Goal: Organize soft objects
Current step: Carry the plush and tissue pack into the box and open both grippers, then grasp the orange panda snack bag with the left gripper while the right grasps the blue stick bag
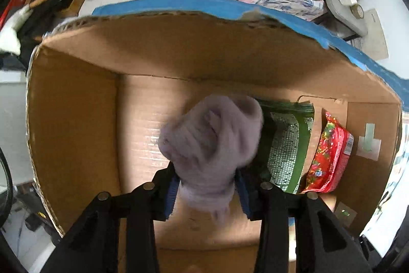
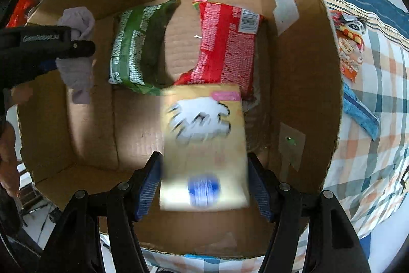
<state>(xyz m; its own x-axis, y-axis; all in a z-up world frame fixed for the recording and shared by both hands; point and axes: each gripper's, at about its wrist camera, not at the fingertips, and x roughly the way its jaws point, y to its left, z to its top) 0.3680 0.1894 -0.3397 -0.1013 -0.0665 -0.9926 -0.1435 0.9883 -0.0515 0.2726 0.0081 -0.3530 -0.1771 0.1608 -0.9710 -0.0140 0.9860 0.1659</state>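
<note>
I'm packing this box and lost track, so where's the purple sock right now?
The purple sock is clamped in the left gripper, held over the cardboard box, left of the green packet lying inside.

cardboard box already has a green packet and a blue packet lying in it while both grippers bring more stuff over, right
Not quite: beside the green packet in the brown cardboard box lies a red packet, not a blue one, as the right wrist view shows. The rest stands.
</note>
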